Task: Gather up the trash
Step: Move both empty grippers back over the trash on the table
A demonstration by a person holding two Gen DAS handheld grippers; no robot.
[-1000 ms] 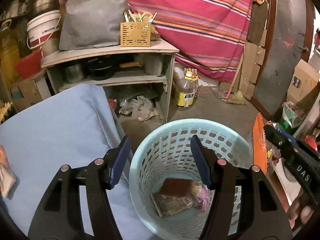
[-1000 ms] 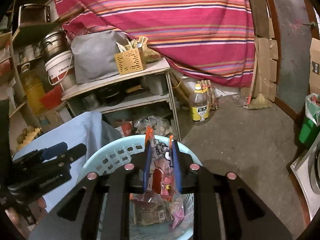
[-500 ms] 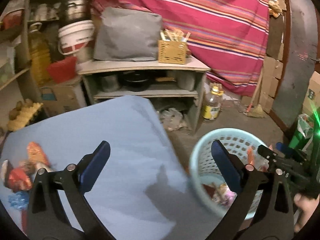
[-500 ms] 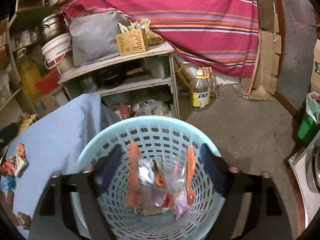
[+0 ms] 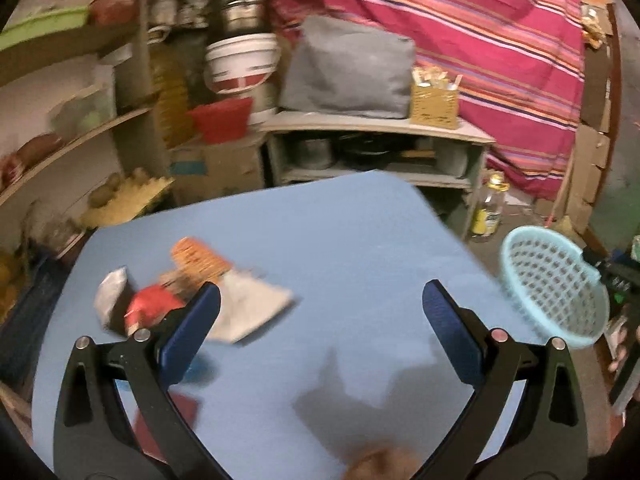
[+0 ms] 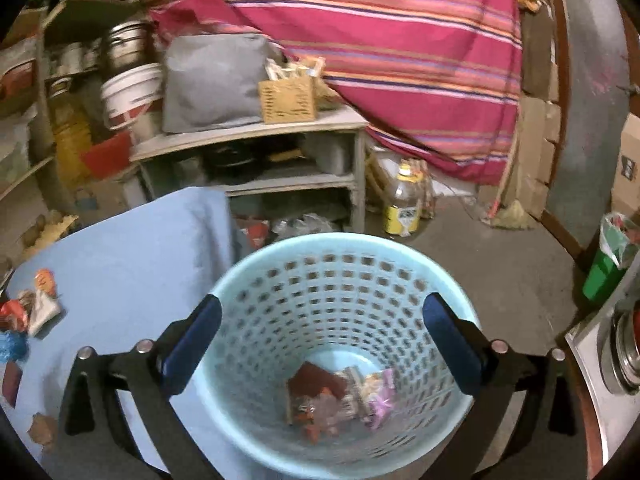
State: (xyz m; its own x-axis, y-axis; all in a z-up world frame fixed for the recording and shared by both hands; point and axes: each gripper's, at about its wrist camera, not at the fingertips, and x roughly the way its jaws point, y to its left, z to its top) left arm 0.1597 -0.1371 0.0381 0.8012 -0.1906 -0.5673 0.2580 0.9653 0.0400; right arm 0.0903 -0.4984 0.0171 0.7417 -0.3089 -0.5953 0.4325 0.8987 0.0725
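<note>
Right gripper (image 6: 320,320) opening wide and empty above the light-blue basket (image 6: 460,304), wrappers (image 6: 340,396) lying inside; left gripper (image 5: 320,308) spread wide, empty, aimed at leftover wrappers (image 5: 200,292) on the blue table (image 5: 360,240), ready for another pick

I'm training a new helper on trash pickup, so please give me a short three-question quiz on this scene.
1. True or false: the right gripper hangs over the basket with nothing between its fingers.
2. Where does the uncollected trash lie? A) on the floor by the bottle B) on the blue table C) on the shelf
3. Fill in: the wrappers already collected lie at the ______ of the basket.

Key: 1 true; 2 B, the pile of wrappers is by the left gripper's left finger; 3 bottom.
</note>
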